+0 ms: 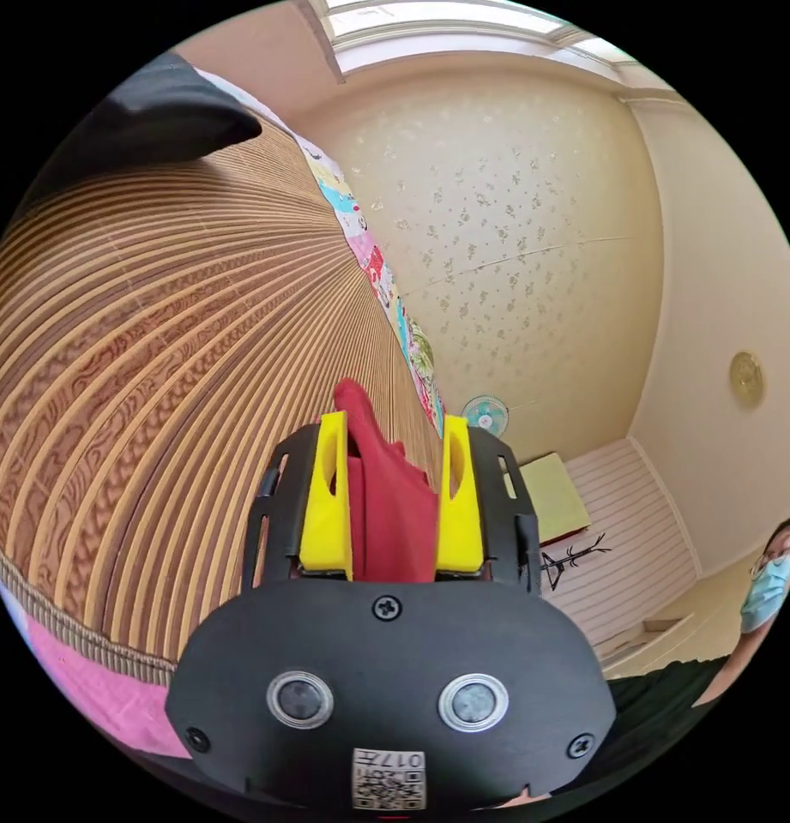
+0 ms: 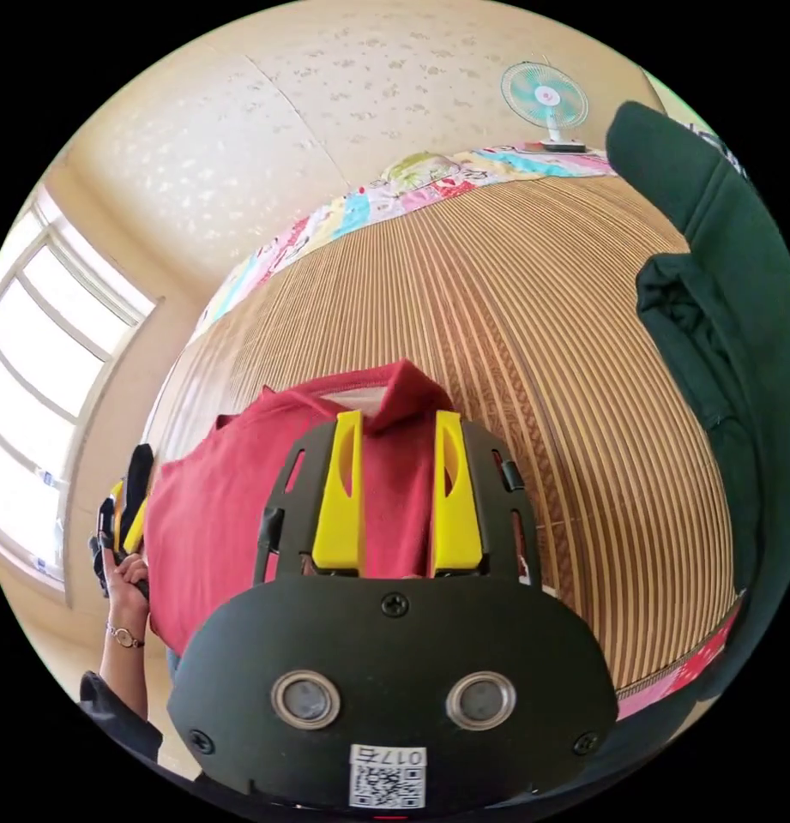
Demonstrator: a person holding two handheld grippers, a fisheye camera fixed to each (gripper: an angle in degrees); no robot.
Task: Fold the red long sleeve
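Observation:
The red long sleeve (image 2: pixel 214 514) is spread in the air over a brown striped mat (image 2: pixel 540 343), held between both grippers. In the right gripper view, my right gripper (image 2: pixel 398 424) has its yellow jaws closed on the shirt near the collar. At the far left of that view a hand (image 2: pixel 124 583) holds my left gripper (image 2: pixel 124 510) at the shirt's other edge. In the left gripper view, my left gripper (image 1: pixel 393 429) is shut on a bunched fold of the red long sleeve (image 1: pixel 395 514), which fills the gap between its jaws.
A dark green garment (image 2: pixel 712 300) lies along one side of the mat, seen as a dark shape (image 1: pixel 180 111) in the left gripper view. A patterned sheet (image 2: pixel 429 184) borders the mat. A small fan (image 2: pixel 545 99), a window (image 2: pixel 43 369) and a masked person (image 1: pixel 768 583) are nearby.

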